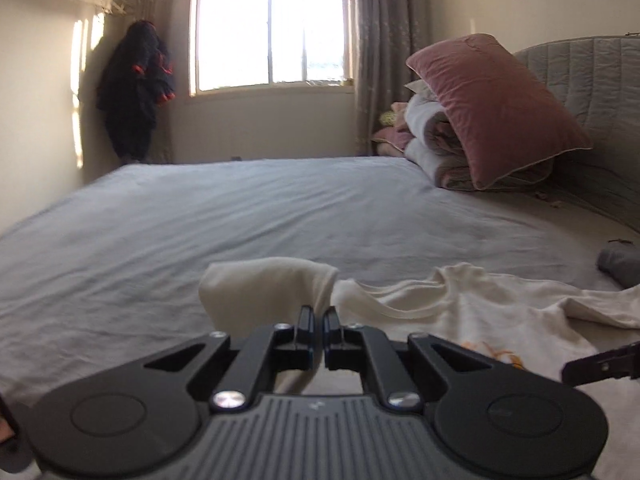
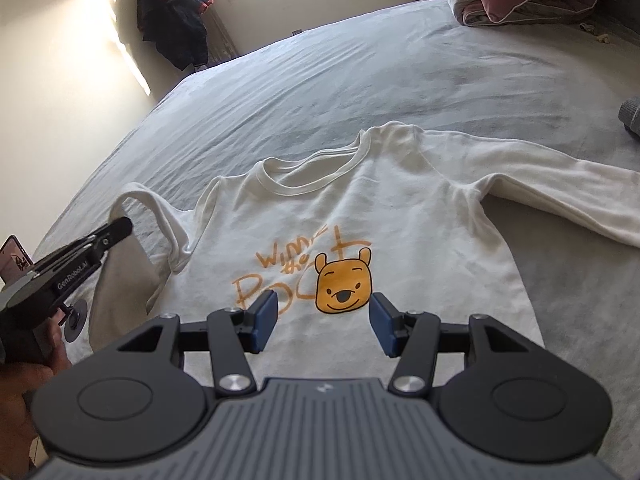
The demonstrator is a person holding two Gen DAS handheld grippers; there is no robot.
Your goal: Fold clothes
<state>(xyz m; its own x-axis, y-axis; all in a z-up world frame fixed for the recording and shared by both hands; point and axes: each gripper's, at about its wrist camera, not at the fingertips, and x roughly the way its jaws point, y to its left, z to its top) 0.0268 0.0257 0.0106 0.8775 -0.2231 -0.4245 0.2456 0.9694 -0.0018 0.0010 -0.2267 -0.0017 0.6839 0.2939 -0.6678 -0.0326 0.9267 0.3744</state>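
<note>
A cream long-sleeved shirt (image 2: pixel 360 216) lies face up on the grey bed (image 2: pixel 280 92), collar toward the far side, its orange bear print (image 2: pixel 344 282) and scrawled lettering showing on the chest. Over on the left, the left tool (image 1: pixel 319 314) is clenched on the end of the near-left sleeve (image 1: pixel 264 288), jaws pinched tight on the fabric, and the sleeve hangs lifted off the sheet in a loop. From the right wrist view that same tool (image 2: pixel 120 228) reaches in from the left edge, with the sleeve arching up from the shoulder to its tip and a hand (image 2: pixel 24 380) gripping its handle below. The right tool (image 2: pixel 322 322) hovers released above the lower chest of the shirt, blue pads (image 2: pixel 266 320) standing apart with nothing between them, the bear's face just beyond. The other sleeve (image 2: pixel 560 196) stretches flat out to the right. Far right, a pink pillow (image 1: pixel 500 108) leans on folded bedding against the headboard (image 1: pixel 592 80). A dark jacket (image 1: pixel 134 88) hangs by the window (image 1: pixel 272 28).
</note>
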